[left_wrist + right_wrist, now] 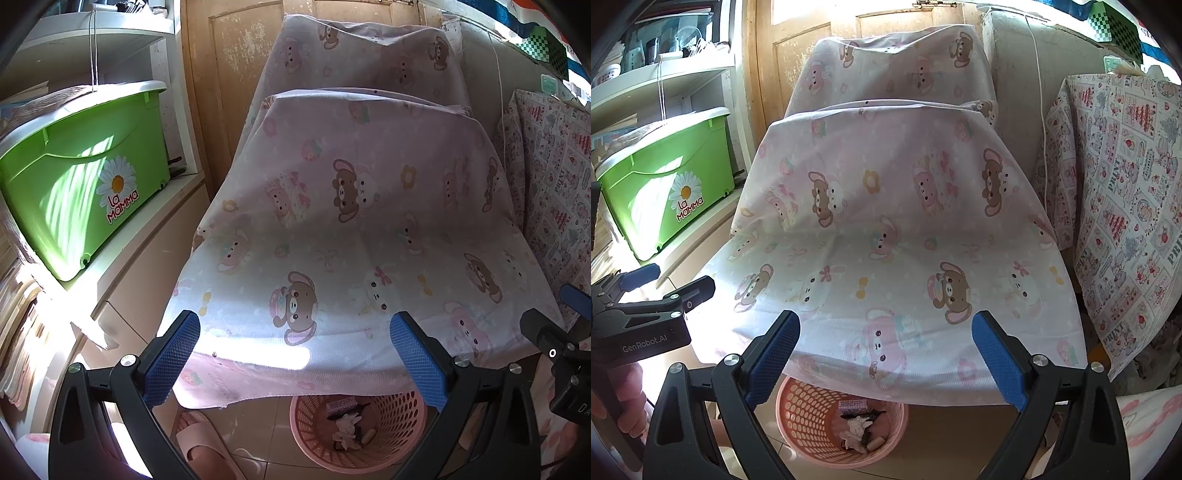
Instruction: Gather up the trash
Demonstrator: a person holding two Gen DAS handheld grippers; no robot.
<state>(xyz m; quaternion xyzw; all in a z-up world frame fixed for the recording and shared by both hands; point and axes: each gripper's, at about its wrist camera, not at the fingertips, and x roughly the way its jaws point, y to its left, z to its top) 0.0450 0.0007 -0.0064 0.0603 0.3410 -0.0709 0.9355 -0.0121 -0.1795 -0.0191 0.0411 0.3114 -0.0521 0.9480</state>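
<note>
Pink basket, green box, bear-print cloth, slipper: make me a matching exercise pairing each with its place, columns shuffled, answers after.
Things:
1. pink basket
2. green box
3. bear-print cloth
4. slipper

Places:
A. draped over the table
B. on the white shelf at the left
C. on the floor under the table's front edge, trash inside
D. on a foot, left of the basket

Pairs: 1-C, 2-B, 3-A, 4-D
</note>
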